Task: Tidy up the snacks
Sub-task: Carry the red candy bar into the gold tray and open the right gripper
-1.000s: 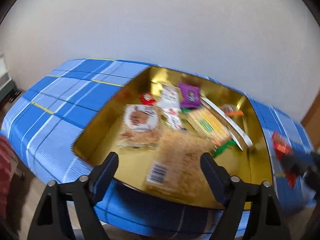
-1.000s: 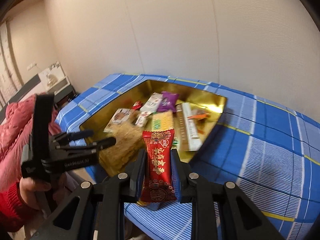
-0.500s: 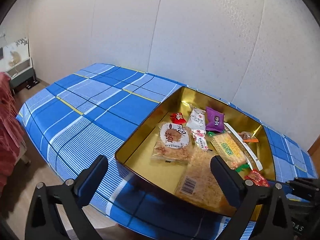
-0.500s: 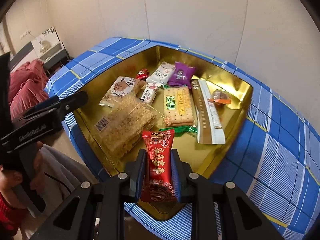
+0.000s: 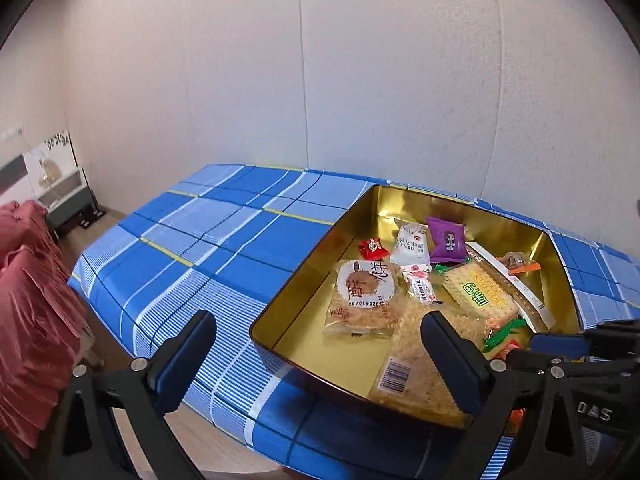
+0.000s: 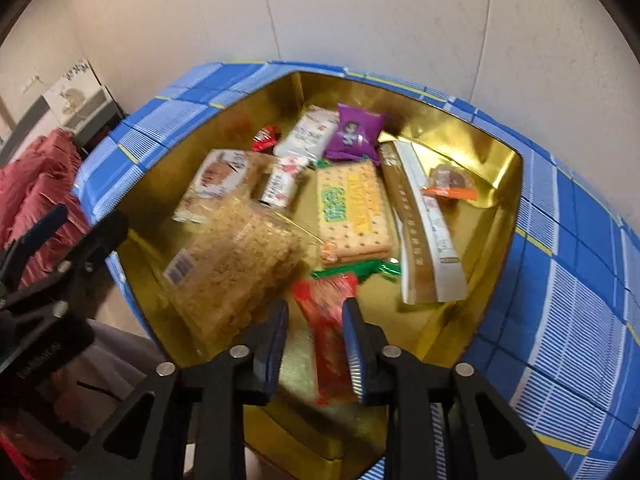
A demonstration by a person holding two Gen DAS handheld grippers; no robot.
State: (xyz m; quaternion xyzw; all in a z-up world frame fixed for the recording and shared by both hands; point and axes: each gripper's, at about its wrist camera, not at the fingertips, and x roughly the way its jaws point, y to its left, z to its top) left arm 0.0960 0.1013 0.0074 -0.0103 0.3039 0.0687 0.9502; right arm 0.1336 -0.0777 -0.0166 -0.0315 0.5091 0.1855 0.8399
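While hovering over gold tin (image 6: pixel 472 128), right gripper (image 6: pixel 316 330) opening around red snack packet (image 6: pixel 328 320); left gripper (image 5: pixel 320 356) released, empty.

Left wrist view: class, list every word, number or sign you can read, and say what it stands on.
"DAS": white letters on the black body of the right tool; its jaws are opening, with the red packet between them.
Barcode on the crumbly bar pack: digits too small to read.
Green characters on the cracker pack and print on the round-label pack: too blurred to read.
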